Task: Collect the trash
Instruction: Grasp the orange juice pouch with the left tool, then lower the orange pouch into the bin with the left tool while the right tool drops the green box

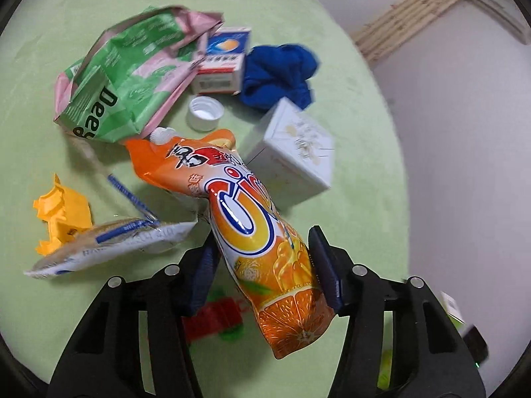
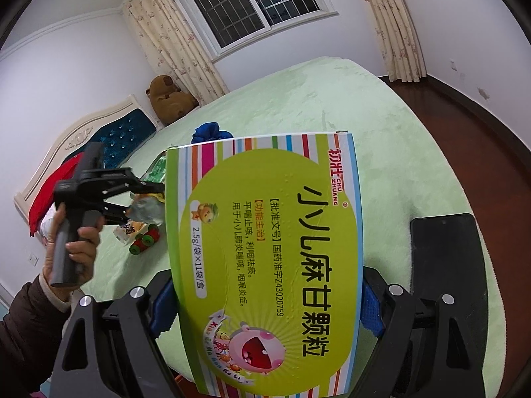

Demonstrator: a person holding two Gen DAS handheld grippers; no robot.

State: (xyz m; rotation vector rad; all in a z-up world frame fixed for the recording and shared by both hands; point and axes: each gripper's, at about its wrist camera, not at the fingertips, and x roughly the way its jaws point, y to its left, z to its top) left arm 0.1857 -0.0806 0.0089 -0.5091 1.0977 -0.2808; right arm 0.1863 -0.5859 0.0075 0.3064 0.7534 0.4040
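Trash is scattered on the green bed cover (image 1: 39, 116) in the left wrist view. An orange jelly pouch (image 1: 252, 229) is clamped between the two pads of the left tongs (image 1: 262, 258), which are closed onto its lower part; its white spout end is directed away from the tongs and is raised above the cover. Ahead of the tongs, to the left, a crumpled green and pink bag (image 1: 132, 76) is seen, and a white bottle cap (image 1: 204, 113) just beyond the spout. A white box (image 1: 295, 146) stands to the right of the pouch, with a blue cloth (image 1: 278, 76) and a small carton (image 1: 222, 63) behind it. A yellow crumpled paper (image 1: 61, 215) and a flat clear wrapper (image 1: 113, 245) lie to the left.

In the right wrist view, a green medicine box (image 2: 265, 252) is gripped at its two sides by the right tongs (image 2: 265, 305), whose pads are set wide by the width of the box. A black phone (image 2: 448, 258) lies on the cover to the right. A brown plush toy (image 2: 169, 99) is seen far ahead.
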